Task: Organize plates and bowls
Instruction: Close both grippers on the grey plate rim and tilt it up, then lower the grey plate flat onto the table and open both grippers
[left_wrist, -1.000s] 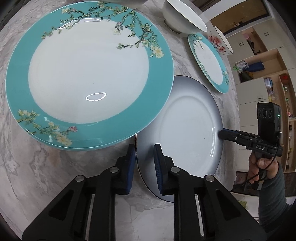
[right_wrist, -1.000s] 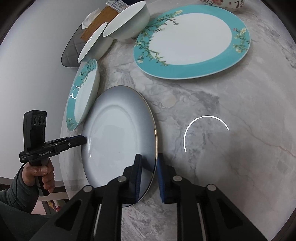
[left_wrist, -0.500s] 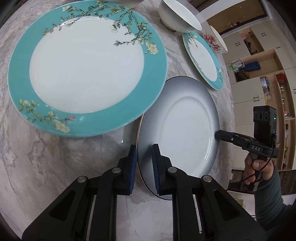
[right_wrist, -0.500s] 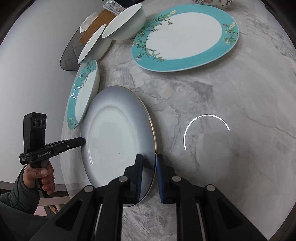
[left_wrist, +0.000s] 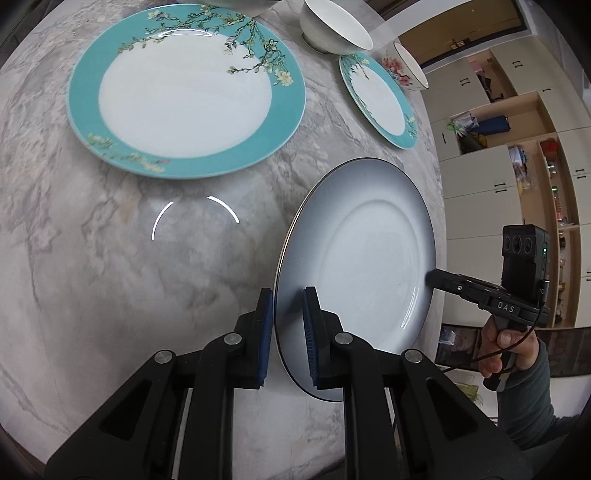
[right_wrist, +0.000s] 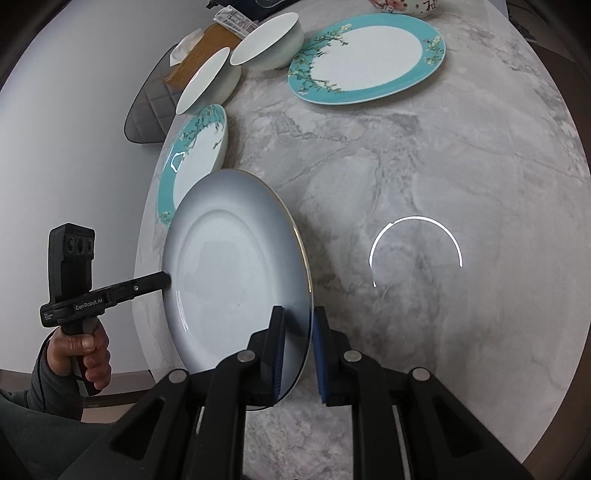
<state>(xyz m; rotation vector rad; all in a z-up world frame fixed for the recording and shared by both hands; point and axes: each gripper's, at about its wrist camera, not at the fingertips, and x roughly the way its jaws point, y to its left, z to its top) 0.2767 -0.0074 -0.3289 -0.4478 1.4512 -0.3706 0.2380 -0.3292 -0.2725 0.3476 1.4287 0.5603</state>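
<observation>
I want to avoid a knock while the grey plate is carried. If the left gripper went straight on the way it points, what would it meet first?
Likely the large teal plate across the marble table; the left gripper holds the grey plate, apparently lifted. Depth is unclear.

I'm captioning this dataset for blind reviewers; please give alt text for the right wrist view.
The right gripper and left gripper pinch opposite rims of a round grey-white plate tilted above the grey marble table. Beyond sit two teal-rimmed floral plates and two white bowls.
</observation>
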